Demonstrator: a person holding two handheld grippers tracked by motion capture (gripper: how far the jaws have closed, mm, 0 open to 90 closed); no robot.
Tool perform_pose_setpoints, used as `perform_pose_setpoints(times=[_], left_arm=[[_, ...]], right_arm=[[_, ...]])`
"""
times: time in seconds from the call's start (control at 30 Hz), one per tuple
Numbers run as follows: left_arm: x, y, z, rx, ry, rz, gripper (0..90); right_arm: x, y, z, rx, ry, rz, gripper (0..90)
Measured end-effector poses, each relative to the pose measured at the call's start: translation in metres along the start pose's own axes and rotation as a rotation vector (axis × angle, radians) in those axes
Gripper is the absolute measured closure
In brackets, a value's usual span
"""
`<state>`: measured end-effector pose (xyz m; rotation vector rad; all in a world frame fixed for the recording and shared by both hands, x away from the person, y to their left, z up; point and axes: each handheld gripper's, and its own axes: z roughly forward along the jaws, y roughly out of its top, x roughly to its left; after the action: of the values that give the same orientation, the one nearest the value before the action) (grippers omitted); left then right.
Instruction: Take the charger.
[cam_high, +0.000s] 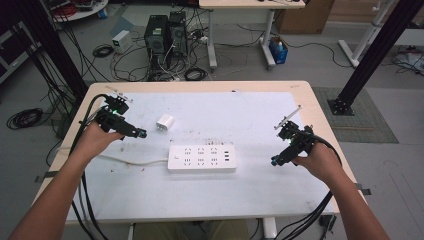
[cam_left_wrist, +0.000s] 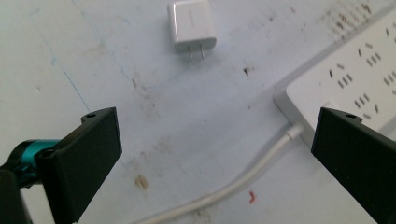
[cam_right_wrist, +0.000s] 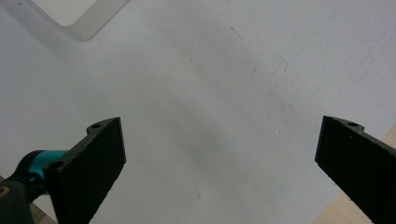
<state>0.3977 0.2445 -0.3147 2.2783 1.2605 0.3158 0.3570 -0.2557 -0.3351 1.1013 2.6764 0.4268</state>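
Note:
A white power strip (cam_high: 201, 158) lies flat at the middle of the white table mat, its cable (cam_high: 131, 161) trailing left. A small white plug-in charger (cam_high: 164, 121) lies on its side just behind the strip's left end. My left gripper (cam_high: 141, 134) hovers at the left, open and empty; in the left gripper view the charger (cam_left_wrist: 192, 26) lies ahead with its prongs toward me, and the strip's corner (cam_left_wrist: 355, 79) and cable (cam_left_wrist: 243, 179) are at the right. My right gripper (cam_high: 274, 161) is open and empty, right of the strip, whose corner (cam_right_wrist: 77, 16) shows top left.
The mat (cam_high: 250, 115) is stained in spots and covers most of the wooden table (cam_high: 320, 125). Black cables trail from both grippers over the table's front edge. Computer towers (cam_high: 165, 35), cords and another desk stand on the floor beyond.

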Motion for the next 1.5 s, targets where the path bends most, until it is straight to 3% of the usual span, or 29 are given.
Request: perform_pose_setpoints(times=[0.17,0.5,0.67,0.73,1.07,1.5], left_arm=[[0.0,0.008,0.004,-0.042,0.024,-0.03,1.7],[0.009,0.018,0.017,-0.081,0.009,-0.059,1.7],[0.007,0.025,0.026,-0.106,0.003,-0.04,1.7],[0.005,0.028,0.031,-0.109,0.002,-0.051,1.7],[-0.002,0.043,0.054,-0.1,0.001,-0.024,1.7],[-0.002,0.048,0.078,-0.096,0.018,-0.03,1.7]], right_arm=[[0.0,-0.001,-0.001,-0.002,0.001,0.009,1.0],[-0.002,0.0,-0.003,-0.008,-0.003,0.016,1.1],[-0.001,0.002,-0.001,-0.002,-0.001,0.019,1.0],[-0.002,0.003,-0.001,0.001,-0.002,0.017,1.0],[-0.002,0.007,-0.001,0.0,0.0,0.023,1.1],[-0.003,0.008,-0.001,-0.002,-0.003,0.032,1.0]])
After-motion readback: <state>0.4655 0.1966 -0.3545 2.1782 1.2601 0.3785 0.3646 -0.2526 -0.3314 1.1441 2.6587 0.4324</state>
